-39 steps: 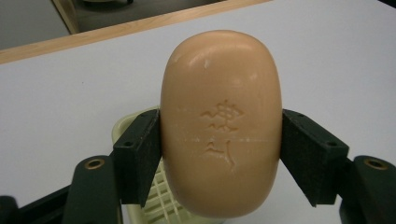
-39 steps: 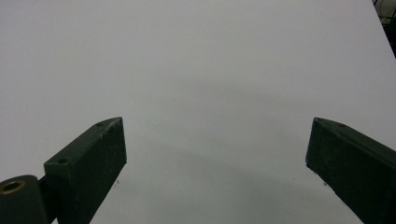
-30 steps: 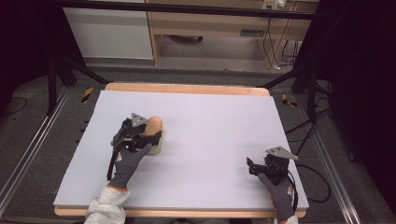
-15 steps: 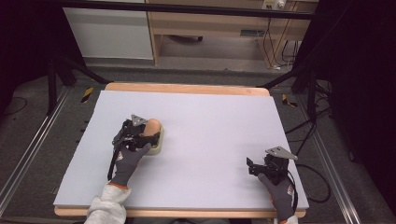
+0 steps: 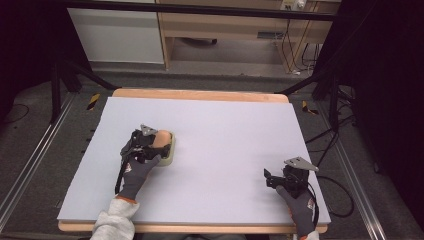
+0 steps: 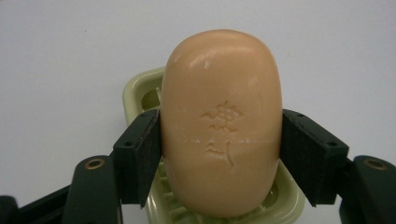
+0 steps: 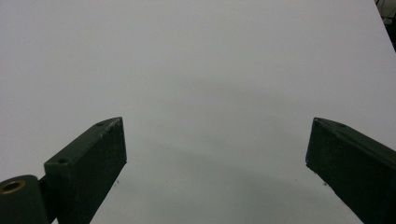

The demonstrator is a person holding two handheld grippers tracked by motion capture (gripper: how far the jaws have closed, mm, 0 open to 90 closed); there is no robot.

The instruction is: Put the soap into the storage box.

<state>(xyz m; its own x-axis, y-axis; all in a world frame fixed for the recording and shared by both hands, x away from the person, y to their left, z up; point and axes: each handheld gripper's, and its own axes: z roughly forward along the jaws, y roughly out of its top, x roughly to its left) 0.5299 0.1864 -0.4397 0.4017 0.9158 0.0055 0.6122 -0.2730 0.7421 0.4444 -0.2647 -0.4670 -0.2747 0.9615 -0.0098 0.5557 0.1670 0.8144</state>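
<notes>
A peach-coloured oval soap bar [image 6: 222,121] with a stamped mark sits between the jaws of my left gripper [image 6: 222,154], which is shut on its sides. Under it lies a pale green ridged soap dish [image 6: 140,88]. Whether the bar touches the dish I cannot tell. In the high view the soap bar [image 5: 162,136] and the dish [image 5: 170,153] are left of the table's middle, with the left gripper [image 5: 155,145] over them. My right gripper [image 5: 270,179] rests near the front right, open, and its jaws [image 7: 217,140] stand wide over bare surface.
The table top [image 5: 225,130] is a pale lilac sheet on a wooden board. Black frame legs [image 5: 320,80] and cables stand beside the table at the right and back. A wooden shelf unit [image 5: 225,30] is behind it.
The left gripper and the soap have sunk slightly toward the dish and the near side. The right gripper has stayed still.
</notes>
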